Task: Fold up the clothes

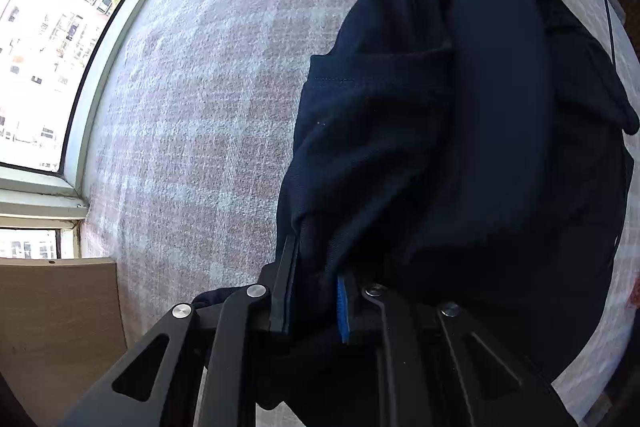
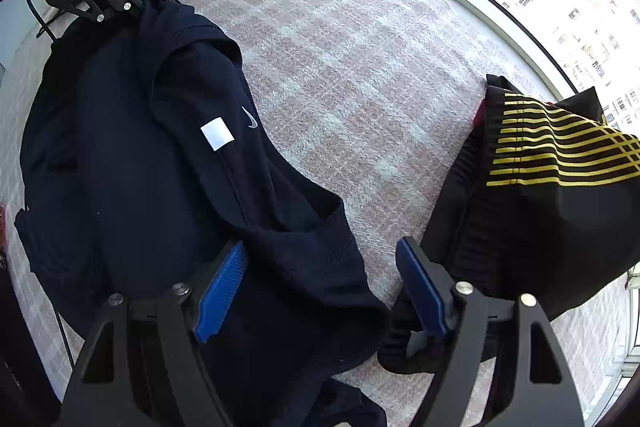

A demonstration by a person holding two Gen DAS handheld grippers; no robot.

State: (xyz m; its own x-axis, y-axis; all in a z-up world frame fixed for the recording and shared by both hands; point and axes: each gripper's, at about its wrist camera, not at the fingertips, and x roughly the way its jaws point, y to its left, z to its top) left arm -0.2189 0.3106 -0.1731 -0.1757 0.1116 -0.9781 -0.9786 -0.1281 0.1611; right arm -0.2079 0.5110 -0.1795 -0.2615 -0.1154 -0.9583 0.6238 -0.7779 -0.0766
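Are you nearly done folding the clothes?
Partly. The black top with yellow stripes already lies folded by the window. The navy shirt is mid-fold: the left gripper pinches one end, the right gripper is open over the other. Its final folds remain.

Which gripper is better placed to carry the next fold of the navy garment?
Left, probably. The left gripper is shut on the navy garment edge, while the right gripper is open, its fingers straddling the fabric without pinching it.
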